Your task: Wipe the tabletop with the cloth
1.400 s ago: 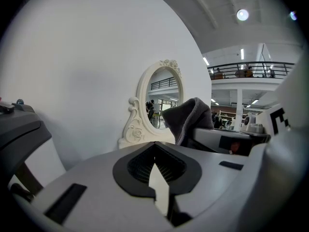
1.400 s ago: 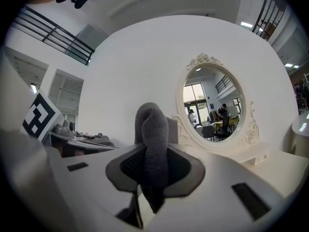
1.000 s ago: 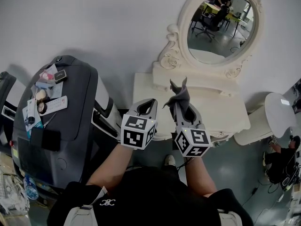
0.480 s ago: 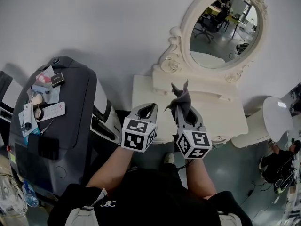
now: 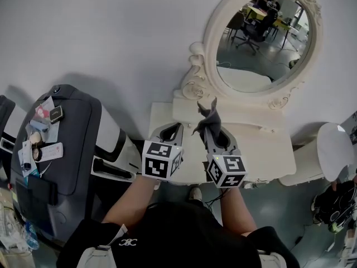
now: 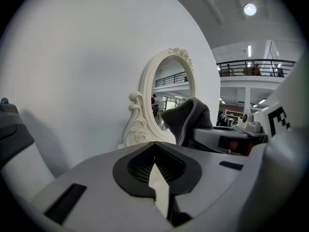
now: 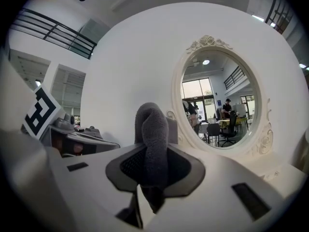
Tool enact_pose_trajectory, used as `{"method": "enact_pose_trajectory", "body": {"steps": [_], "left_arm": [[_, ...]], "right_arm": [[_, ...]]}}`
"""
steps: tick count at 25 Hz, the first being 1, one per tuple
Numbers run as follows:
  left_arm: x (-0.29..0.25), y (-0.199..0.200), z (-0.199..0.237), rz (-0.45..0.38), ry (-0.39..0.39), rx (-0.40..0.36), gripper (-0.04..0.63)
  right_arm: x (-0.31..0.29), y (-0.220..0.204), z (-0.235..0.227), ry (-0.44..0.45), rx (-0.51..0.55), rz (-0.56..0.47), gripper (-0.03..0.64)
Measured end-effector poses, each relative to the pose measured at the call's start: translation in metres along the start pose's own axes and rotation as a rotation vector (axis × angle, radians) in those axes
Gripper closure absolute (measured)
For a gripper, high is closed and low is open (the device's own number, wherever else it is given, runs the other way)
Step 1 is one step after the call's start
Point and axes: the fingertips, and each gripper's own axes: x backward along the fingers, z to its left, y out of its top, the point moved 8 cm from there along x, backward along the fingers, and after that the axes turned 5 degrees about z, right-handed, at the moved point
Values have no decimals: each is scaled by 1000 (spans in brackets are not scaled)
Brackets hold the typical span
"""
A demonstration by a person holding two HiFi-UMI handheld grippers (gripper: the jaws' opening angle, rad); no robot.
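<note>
Pressed together with nothing between them, the jaws of the left gripper [image 6: 154, 149] are seen in its own view. A grey cloth [image 7: 151, 129] is pinched between the jaws of the right gripper [image 7: 153, 151], and its folded end is pushed up past the jaw tips. From the head view, both grippers are held side by side over the near edge of a white tabletop [image 5: 268, 149]. The left gripper [image 5: 173, 129] is just beside the right gripper [image 5: 210, 128], and the cloth [image 5: 211, 114] is raised above the surface; contact with the tabletop is not seen. An oval mirror [image 5: 262, 38] in a carved white frame is set at the back of the table. A dark grey case [image 5: 61, 166] is placed to the left; small flat items [image 5: 42, 133], possibly cards, are laid on its top, too small to be told apart.
</note>
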Motion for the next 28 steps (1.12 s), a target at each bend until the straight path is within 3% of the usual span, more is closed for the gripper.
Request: {"method": "enact_pose_trajectory", "body": {"steps": [6, 17, 23, 28], "left_arm": [[-43, 29, -11, -21, 68, 15, 589], [-79, 35, -20, -37, 281, 142, 589], [-82, 36, -12, -28, 331, 153, 589], [-81, 46, 2, -50, 332, 157, 589]], "right_arm": [[-40, 24, -50, 111, 75, 7, 535], [-139, 86, -99, 363, 439, 77, 535], [-185, 117, -96, 315, 612, 93, 535], [-206, 131, -97, 218, 631, 96, 535]]}}
